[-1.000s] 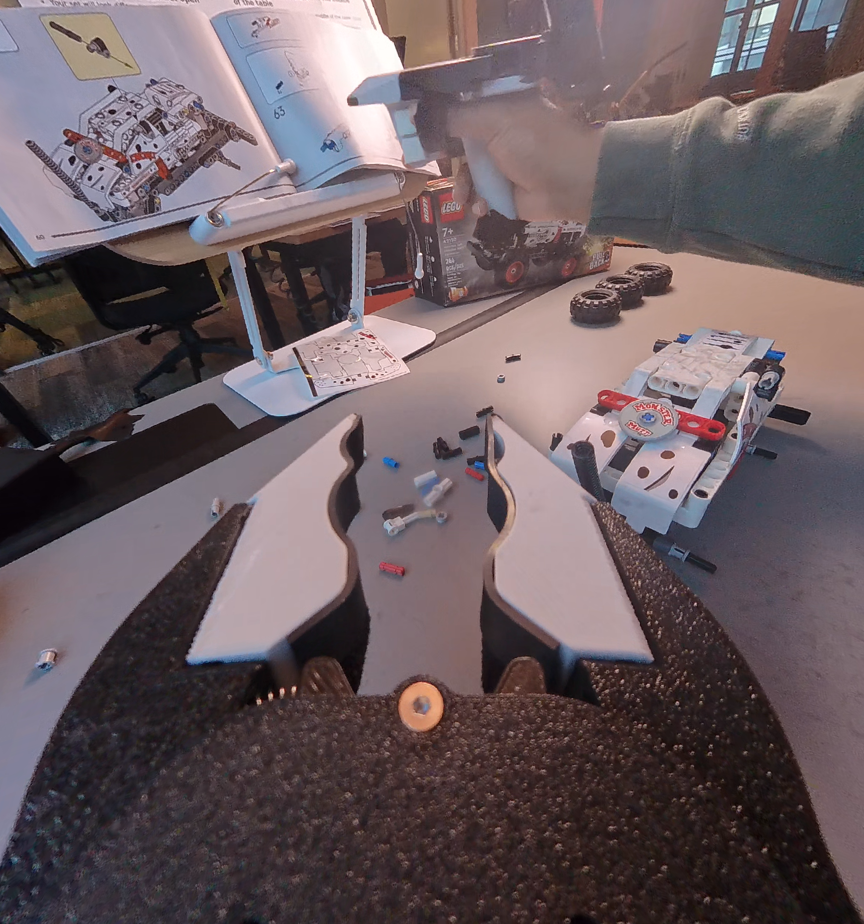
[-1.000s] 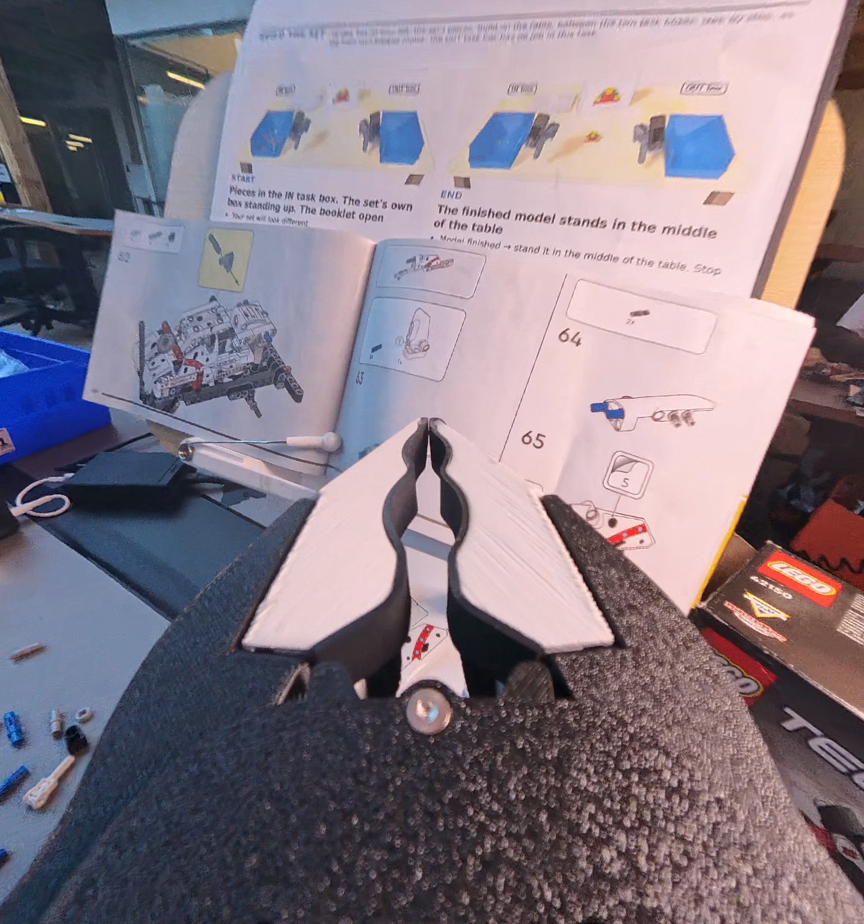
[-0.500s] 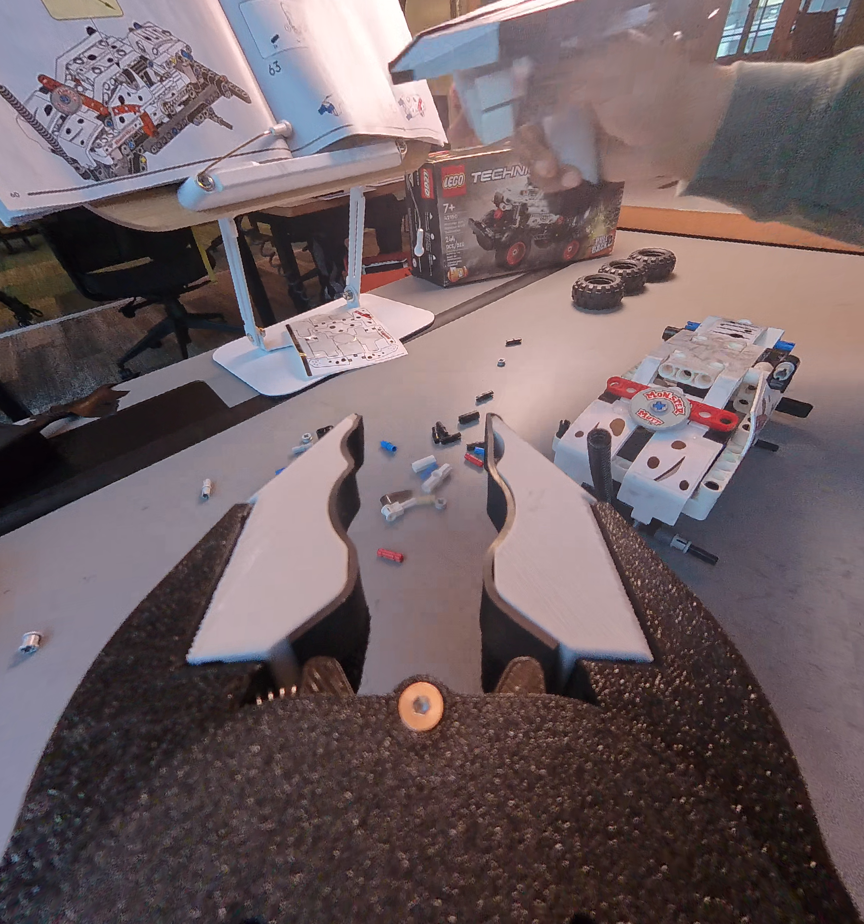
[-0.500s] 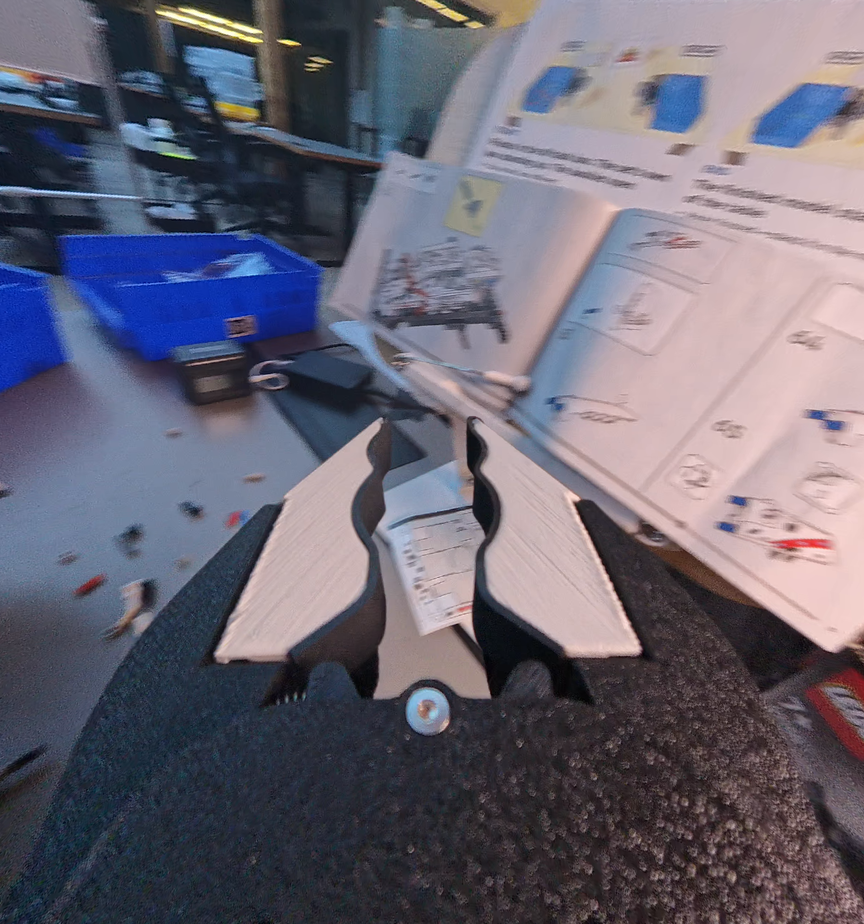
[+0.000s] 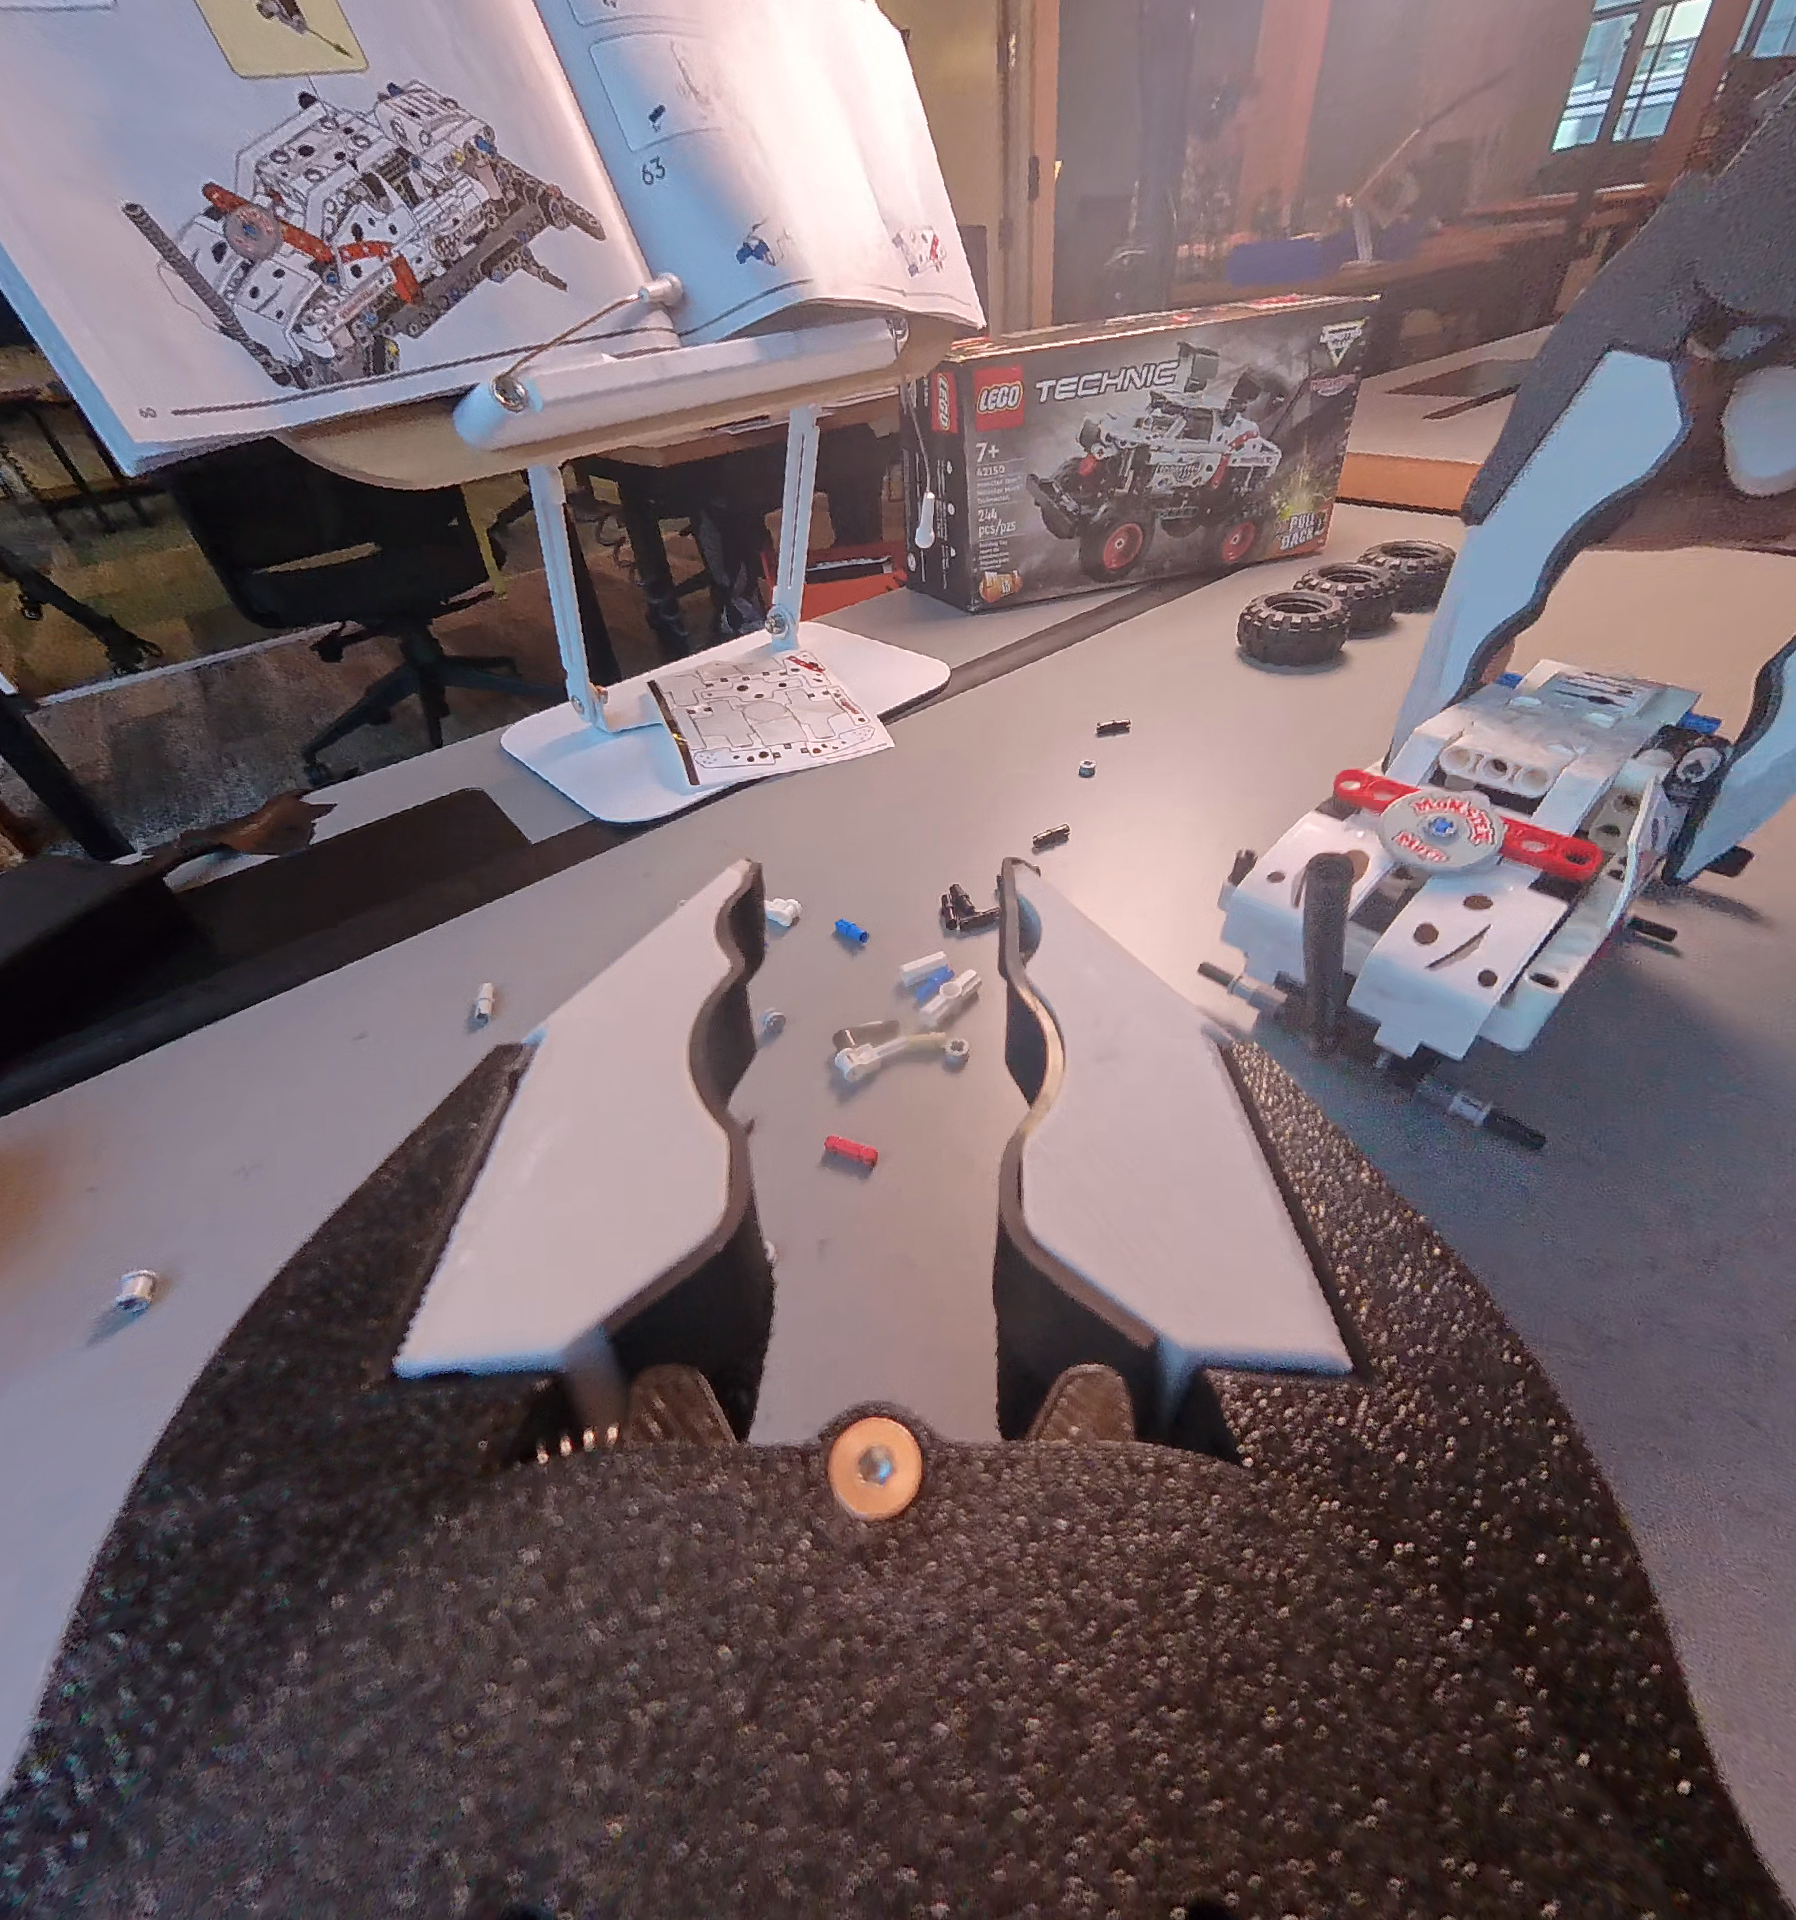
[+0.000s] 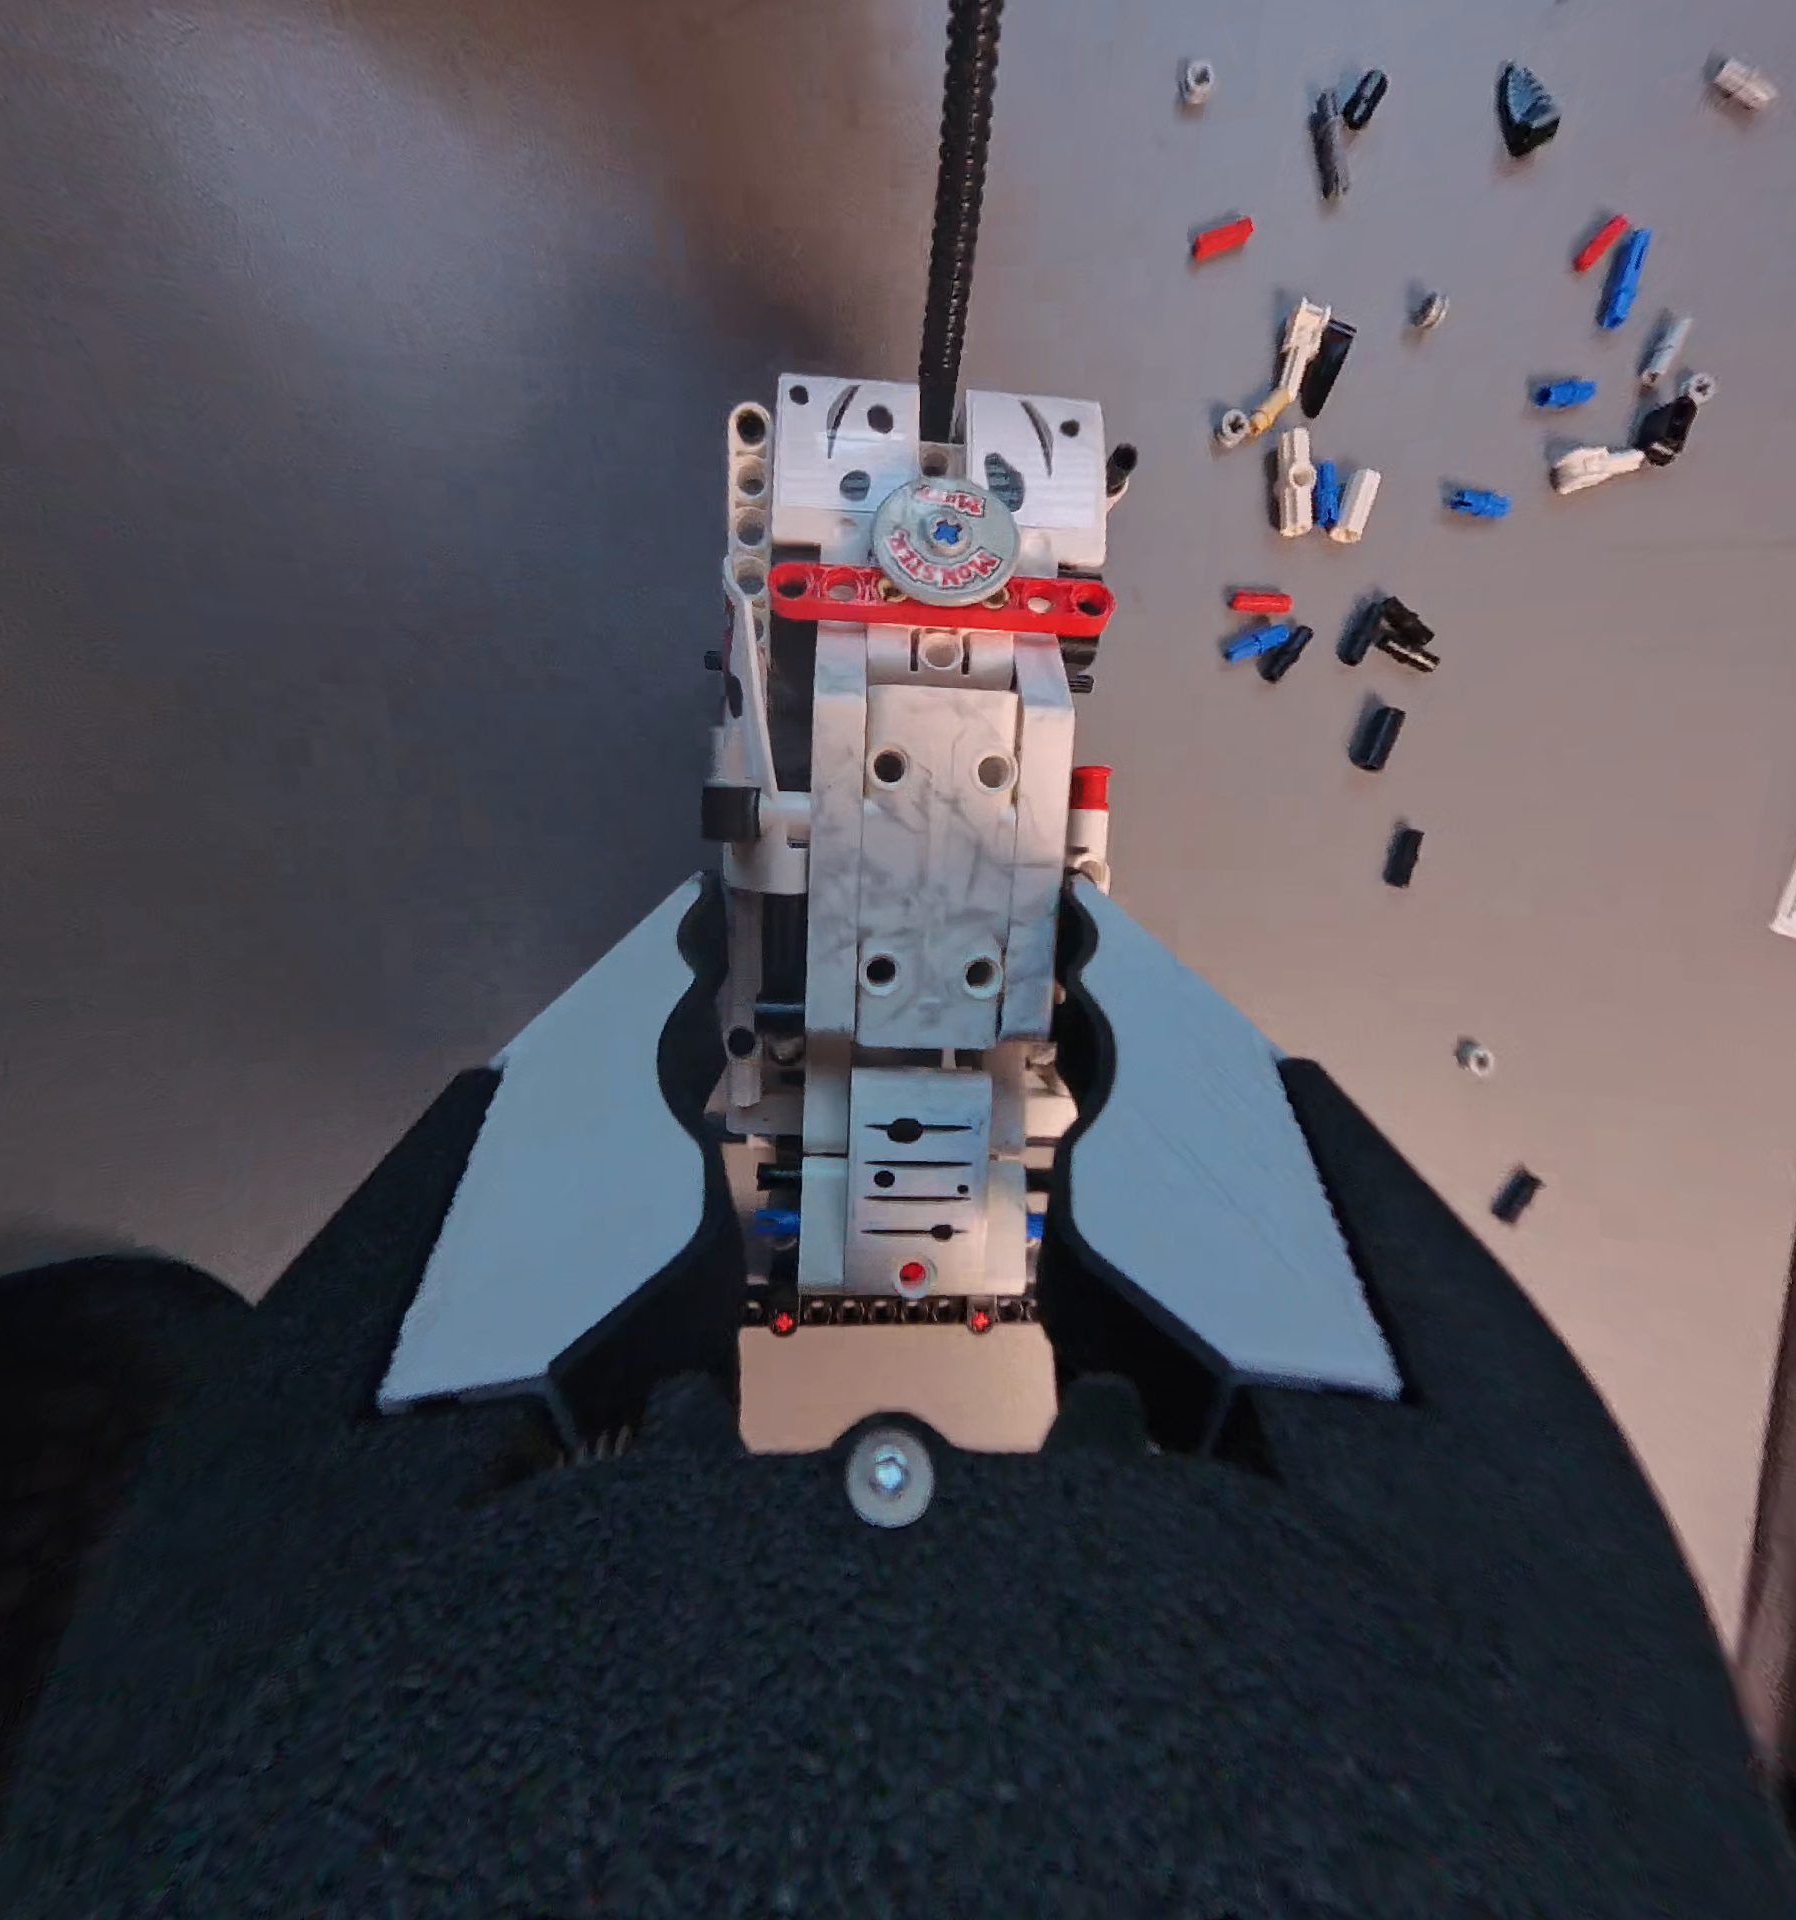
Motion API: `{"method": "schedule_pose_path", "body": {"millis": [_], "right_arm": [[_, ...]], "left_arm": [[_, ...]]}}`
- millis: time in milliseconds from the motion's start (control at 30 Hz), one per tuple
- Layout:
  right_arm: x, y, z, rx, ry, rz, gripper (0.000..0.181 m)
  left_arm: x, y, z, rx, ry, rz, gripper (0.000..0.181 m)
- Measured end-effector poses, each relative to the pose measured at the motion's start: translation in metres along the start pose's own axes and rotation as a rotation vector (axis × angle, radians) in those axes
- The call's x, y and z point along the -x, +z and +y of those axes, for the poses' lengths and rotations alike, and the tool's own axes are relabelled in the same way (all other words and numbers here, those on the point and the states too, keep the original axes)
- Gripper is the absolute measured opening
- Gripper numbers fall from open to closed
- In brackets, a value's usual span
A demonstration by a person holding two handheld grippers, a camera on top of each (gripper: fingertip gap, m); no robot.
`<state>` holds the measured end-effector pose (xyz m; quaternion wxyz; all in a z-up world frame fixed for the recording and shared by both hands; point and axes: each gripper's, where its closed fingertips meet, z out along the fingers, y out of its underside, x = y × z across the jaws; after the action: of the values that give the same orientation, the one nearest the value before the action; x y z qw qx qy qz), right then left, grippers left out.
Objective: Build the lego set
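Note:
The partly built white spotted truck model (image 5: pixel 1445 914) with a red beam and a round grey disc lies on the grey table (image 5: pixel 1652 1299). My right gripper (image 5: pixel 1554 805) comes down from the upper right, open wide. In the right wrist view my right gripper (image 6: pixel 889 894) has a finger on each side of the model's (image 6: pixel 935 831) rear end, close to its sides. My left gripper (image 5: pixel 883 904) is open and empty, low over loose small pieces (image 5: pixel 899 1039). The same pieces lie to the right of the model in the right wrist view (image 6: pixel 1341 488).
An open instruction booklet (image 5: pixel 354 208) rests on a white stand (image 5: pixel 728 748) at the back left, with a sticker sheet (image 5: pixel 769 717) on its base. The set's box (image 5: pixel 1133 488) and three black tyres (image 5: pixel 1330 603) stand behind the model. A black ribbed rod (image 6: pixel 951 208) sticks out of the model's far end.
My right gripper swung away from the booklet, opened wide and came down over the model's rear end. My left gripper stayed open over the loose pieces.

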<state>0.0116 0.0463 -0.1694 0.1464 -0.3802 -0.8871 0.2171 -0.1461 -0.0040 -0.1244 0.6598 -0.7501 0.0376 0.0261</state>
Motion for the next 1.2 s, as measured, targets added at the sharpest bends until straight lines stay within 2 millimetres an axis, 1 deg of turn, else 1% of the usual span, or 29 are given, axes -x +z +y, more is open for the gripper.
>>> {"method": "schedule_pose_path", "body": {"millis": [67, 133, 300, 367, 433, 500, 533, 600, 700, 767, 833, 867, 900, 967, 1000, 1067, 1133, 1167, 1200], "right_arm": [[-0.004, -0.013, 0.02, 0.035, 0.014, 0.043, 0.062], [-0.005, -0.034, 0.048, 0.062, 0.084, 0.055, 0.062], [-0.014, -0.104, 0.133, 0.095, 0.292, 0.178, 0.062], [-0.013, -0.127, 0.168, 0.108, 0.358, 0.213, 0.061], [-0.009, -0.141, 0.199, 0.125, 0.406, 0.227, 0.061], [-0.005, -0.148, 0.221, 0.137, 0.447, 0.224, 0.061], [-0.002, -0.149, 0.23, 0.141, 0.461, 0.216, 0.061], [0.004, -0.148, 0.239, 0.147, 0.472, 0.192, 0.061], [0.008, -0.148, 0.244, 0.169, 0.441, 0.171, 0.062], [0.01, -0.149, 0.252, 0.244, 0.411, 0.154, 0.062], [0.01, -0.152, 0.262, 0.359, 0.403, 0.157, 0.063], [0.01, -0.156, 0.261, 0.379, 0.432, 0.159, 0.065], [0.009, -0.16, 0.256, 0.373, 0.478, 0.16, 0.072], [0.007, -0.17, 0.236, 0.296, 0.555, 0.179, 0.076], [0.009, -0.172, 0.228, 0.272, 0.583, 0.184, 0.078], [0.012, -0.169, 0.222, 0.308, 0.593, 0.207, 0.083], [0.01, -0.159, 0.225, 0.39, 0.591, 0.24, 0.083], [0.008, -0.155, 0.232, 0.454, 0.581, 0.257, 0.082], [0.006, -0.152, 0.24, 0.523, 0.568, 0.272, 0.077]], "left_arm": [[0.001, -0.002, -0.002, -0.009, -0.003, -0.005, 0.044], [0.001, -0.003, -0.004, -0.016, -0.003, -0.004, 0.044], [-0.005, -0.001, -0.004, -0.012, 0.007, 0.018, 0.044], [-0.008, 0.0, -0.004, -0.009, 0.013, 0.025, 0.044], [-0.01, 0.001, -0.003, -0.004, 0.019, 0.028, 0.044], [-0.01, 0.002, -0.001, 0.004, 0.021, 0.027, 0.044], [-0.01, 0.002, -0.001, 0.005, 0.021, 0.026, 0.044], [-0.01, 0.002, 0.0, 0.012, 0.02, 0.026, 0.044], [-0.013, 0.004, 0.002, 0.021, 0.024, 0.029, 0.044], [-0.015, 0.005, 0.003, 0.03, 0.029, 0.036, 0.044], [-0.018, 0.006, 0.004, 0.034, 0.037, 0.042, 0.044], [-0.019, 0.006, 0.003, 0.035, 0.04, 0.045, 0.044], [-0.021, 0.006, 0.002, 0.033, 0.043, 0.049, 0.044], [-0.023, 0.005, 0.001, 0.029, 0.045, 0.054, 0.044], [-0.024, 0.005, 0.001, 0.03, 0.044, 0.059, 0.044], [-0.026, 0.006, 0.002, 0.035, 0.038, 0.073, 0.044], [-0.029, 0.008, 0.003, 0.039, 0.034, 0.09, 0.044], [-0.031, 0.008, 0.003, 0.041, 0.034, 0.098, 0.044], [-0.033, 0.008, 0.003, 0.042, 0.036, 0.105, 0.044]]}}
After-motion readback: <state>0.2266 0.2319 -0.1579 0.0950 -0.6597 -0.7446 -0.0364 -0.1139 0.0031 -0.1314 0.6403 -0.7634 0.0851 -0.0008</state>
